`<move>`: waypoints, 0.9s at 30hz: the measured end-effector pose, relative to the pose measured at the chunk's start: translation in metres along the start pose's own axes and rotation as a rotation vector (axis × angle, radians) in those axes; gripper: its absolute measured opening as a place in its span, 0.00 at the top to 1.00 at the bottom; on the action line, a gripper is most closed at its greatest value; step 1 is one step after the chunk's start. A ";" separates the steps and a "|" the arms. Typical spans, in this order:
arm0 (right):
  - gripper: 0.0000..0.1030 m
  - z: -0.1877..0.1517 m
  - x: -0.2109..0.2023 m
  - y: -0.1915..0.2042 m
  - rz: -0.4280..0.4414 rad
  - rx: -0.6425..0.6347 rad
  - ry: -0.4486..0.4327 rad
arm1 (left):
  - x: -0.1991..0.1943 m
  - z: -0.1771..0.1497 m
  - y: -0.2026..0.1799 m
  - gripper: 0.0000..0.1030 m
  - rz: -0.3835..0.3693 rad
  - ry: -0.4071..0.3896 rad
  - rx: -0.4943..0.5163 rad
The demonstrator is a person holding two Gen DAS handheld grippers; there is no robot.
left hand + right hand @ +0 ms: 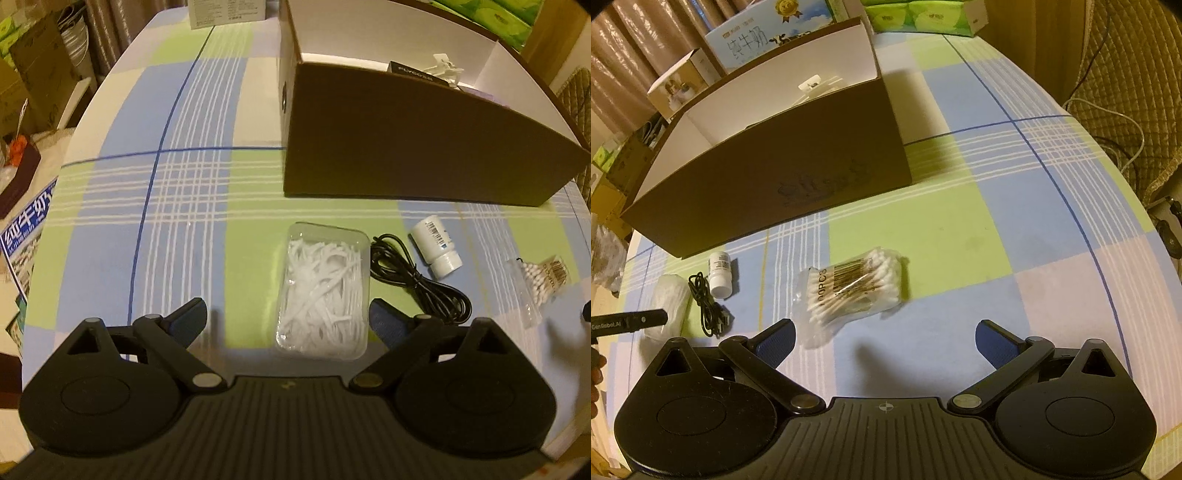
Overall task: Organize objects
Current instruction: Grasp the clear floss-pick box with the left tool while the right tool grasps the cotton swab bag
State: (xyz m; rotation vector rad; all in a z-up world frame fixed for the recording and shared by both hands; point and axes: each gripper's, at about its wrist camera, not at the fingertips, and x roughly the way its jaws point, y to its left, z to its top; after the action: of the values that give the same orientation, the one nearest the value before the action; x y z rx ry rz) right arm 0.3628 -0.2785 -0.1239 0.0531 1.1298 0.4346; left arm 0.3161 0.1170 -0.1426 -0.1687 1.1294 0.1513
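Between the spread, empty jaws of the left gripper [286, 319], nearer its right finger, the floss-pick case [323, 290] lies lengthwise along the approach line.

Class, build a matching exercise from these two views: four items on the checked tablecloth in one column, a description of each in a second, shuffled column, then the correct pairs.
Column 1
1. floss pick box
2. black cable
3. white bottle
4. cotton swab bag

Column 2
A. lying on its side, barcode label showing
B. coiled loosely
C. clear pack in front of the right tool
D. clear case of white picks

Pairs: 1-D, 2-B, 3-A, 4-C
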 end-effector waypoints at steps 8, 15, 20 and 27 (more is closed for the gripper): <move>0.02 0.000 0.001 0.004 0.006 -0.019 -0.003 | 0.014 0.010 -0.018 0.28 0.015 -0.031 0.101; 0.02 0.000 0.005 0.000 0.115 0.037 0.028 | 0.019 0.010 -0.015 0.48 0.009 -0.019 0.067; 0.09 0.003 0.027 -0.005 0.199 0.128 0.085 | 0.014 0.002 -0.005 0.48 0.022 -0.014 0.031; 0.17 0.020 0.052 0.017 0.161 0.073 0.048 | 0.009 -0.005 0.010 0.48 0.047 -0.001 -0.025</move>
State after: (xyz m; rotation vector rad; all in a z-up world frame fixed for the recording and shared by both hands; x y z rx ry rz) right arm 0.3933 -0.2411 -0.1556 0.1997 1.1929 0.5400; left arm 0.3133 0.1258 -0.1530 -0.1646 1.1308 0.2073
